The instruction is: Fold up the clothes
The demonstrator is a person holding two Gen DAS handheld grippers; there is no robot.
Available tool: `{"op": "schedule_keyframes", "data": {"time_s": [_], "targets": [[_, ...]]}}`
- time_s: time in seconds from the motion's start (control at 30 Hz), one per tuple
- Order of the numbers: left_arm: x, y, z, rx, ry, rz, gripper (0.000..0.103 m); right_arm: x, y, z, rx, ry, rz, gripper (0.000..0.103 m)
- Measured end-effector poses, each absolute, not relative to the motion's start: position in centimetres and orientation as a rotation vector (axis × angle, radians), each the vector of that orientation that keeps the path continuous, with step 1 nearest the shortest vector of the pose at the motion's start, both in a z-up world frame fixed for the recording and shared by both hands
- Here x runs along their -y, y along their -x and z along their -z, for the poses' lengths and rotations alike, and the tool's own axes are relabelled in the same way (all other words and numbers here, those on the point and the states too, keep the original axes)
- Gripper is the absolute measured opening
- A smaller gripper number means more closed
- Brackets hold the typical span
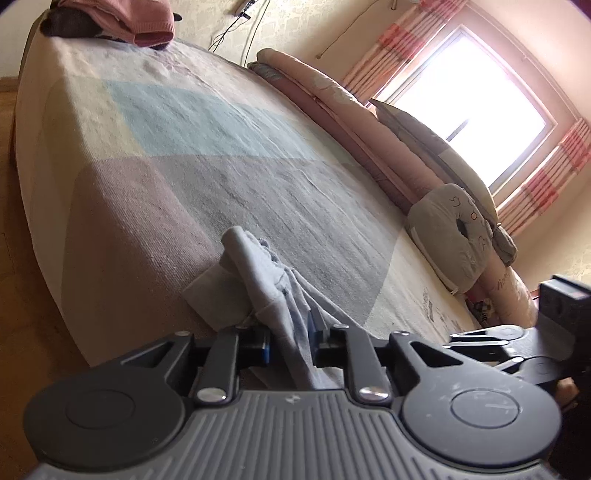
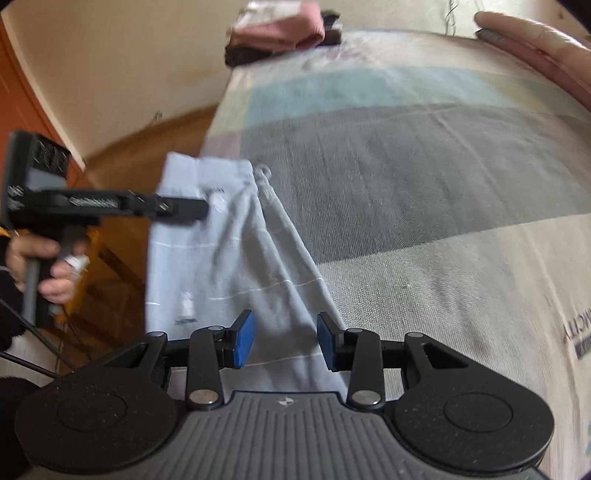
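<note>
Right gripper (image 2: 284, 341) jaws gape around the pale blue garment (image 2: 236, 258); left gripper (image 1: 289, 341) barely pinches it, so it could slide off the bed (image 2: 406, 166).

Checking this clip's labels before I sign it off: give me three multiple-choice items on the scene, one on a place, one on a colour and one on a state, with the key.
1. Where does the pink folded pile lie?
A) on the floor
B) at the far end of the bed
C) on the windowsill

2. What colour is the garment being handled?
A) light blue
B) red
C) black

3. How do the right gripper's jaws stand?
A) clamped shut on a pillow
B) apart, with cloth between them
C) out of view

Key: B, the pile sits on the bed's far corner; A, the cloth is pale blue in both views; B, the blue pads stand wide apart.
</note>
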State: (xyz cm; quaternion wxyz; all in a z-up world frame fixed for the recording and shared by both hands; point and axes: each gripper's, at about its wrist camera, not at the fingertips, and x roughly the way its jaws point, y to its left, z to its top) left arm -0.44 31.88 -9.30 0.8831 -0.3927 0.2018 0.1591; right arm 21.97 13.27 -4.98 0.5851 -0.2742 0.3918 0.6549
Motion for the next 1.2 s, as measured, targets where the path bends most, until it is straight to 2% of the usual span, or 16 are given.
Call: {"op": "schedule_keyframes", "data": {"time_s": [0.1, 0.17, 0.23, 0.37, 0.53, 0.6, 0.67, 0.73, 0.77, 0.87, 0.9, 0.93, 0.97, 1.2], "targets": [[-32.0, 0.4, 9.2, -0.417, 0.822, -0.306, 0.02, -13.6, -22.4, 5.6, -0.925, 0.646, -1.519, 0.038], [-31.8, 0.4, 9.0, -0.408, 0.807, -0.297, 0.017, -13.3, -22.2, 5.4, -0.897, 0.677, -1.504, 0.013], [-31.7, 0.2, 8.8, -0.396, 0.807, -0.291, 0.009, -13.0, -22.0, 5.2, -0.878, 0.681, -1.503, 0.006], [-31.7, 0.1, 8.4, -0.346, 0.811, -0.288, 0.008, -12.6, -22.2, 4.1, -0.848, 0.673, -1.469, 0.005], [-32.8, 0.1, 11.4, -0.398, 0.901, -0.315, 0.007, -13.0, -23.1, 3.8, -0.843, 0.671, -1.432, 0.005], [-33.1, 0.3, 11.5, -0.393, 0.932, -0.31, 0.011, -13.2, -23.2, 4.0, -0.85, 0.691, -1.419, 0.005], [-33.3, 0.4, 11.1, -0.387, 0.927, -0.303, 0.021, -13.1, -23.2, 3.9, -0.861, 0.698, -1.418, 0.005], [-33.5, 0.7, 10.8, -0.352, 0.922, -0.296, 0.038, -12.9, -23.1, 3.8, -0.874, 0.708, -1.433, 0.005], [-33.8, 0.7, 10.7, -0.339, 0.929, -0.307, 0.039, -12.8, -22.9, 3.9, -0.877, 0.724, -1.437, 0.005], [-34.7, 0.7, 10.5, -0.312, 0.936, -0.35, 0.035, -12.6, -22.2, 4.4, -0.889, 0.773, -1.436, 0.005], [-34.7, 0.5, 10.2, -0.319, 0.908, -0.353, 0.027, -12.5, -22.2, 4.5, -0.895, 0.769, -1.432, 0.005], [-34.6, 0.2, 9.9, -0.336, 0.869, -0.361, 0.015, -12.4, -22.3, 4.6, -0.901, 0.765, -1.427, 0.005], [-34.5, -0.1, 9.7, -0.348, 0.835, -0.369, 0.01, -12.5, -22.3, 4.6, -0.905, 0.755, -1.422, 0.005], [-34.8, -0.9, 9.1, -0.373, 0.742, -0.404, 0.008, -13.3, -22.5, 4.2, -0.896, 0.742, -1.407, 0.006]]}}
